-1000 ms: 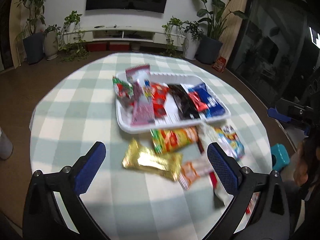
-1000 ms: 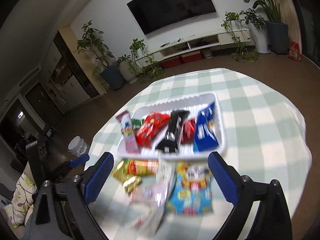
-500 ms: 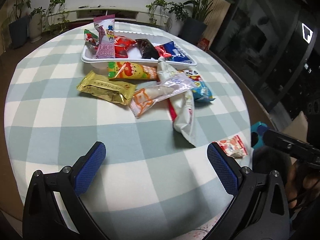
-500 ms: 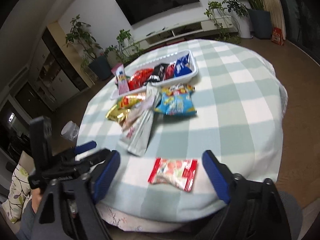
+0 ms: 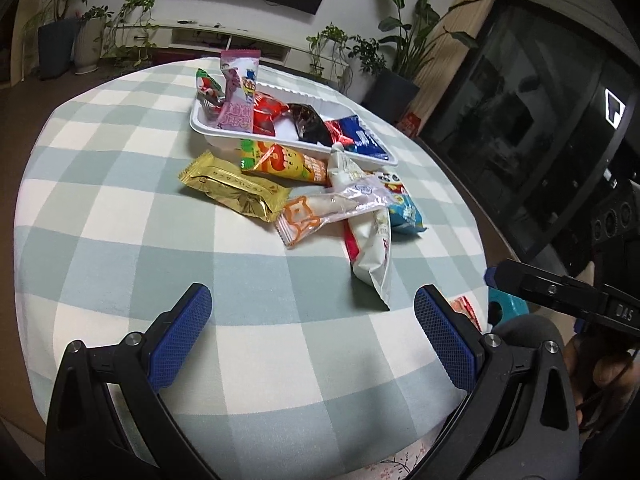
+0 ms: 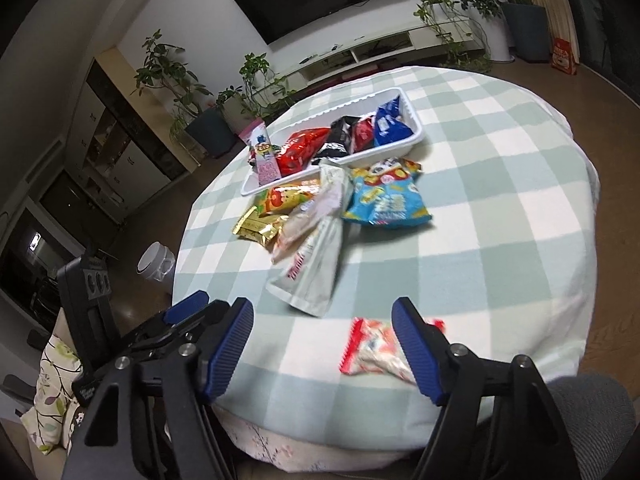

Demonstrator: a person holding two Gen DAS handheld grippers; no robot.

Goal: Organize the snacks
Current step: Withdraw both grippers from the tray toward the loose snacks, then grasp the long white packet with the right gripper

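Colourful snack packets [image 5: 320, 184] piled beside white tray [image 5: 208, 132], both grippers [image 5: 312, 334] [image 6: 322, 342] released

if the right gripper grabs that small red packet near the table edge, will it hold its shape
Probably not. The red packet looks like thin crinkly film, so it may crumple. It lies flat, so it won't roll. Its glossy wrap could slip on the pads.

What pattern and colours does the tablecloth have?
The tablecloth has a check pattern of pale green and white squares, seen best in the left wrist view.
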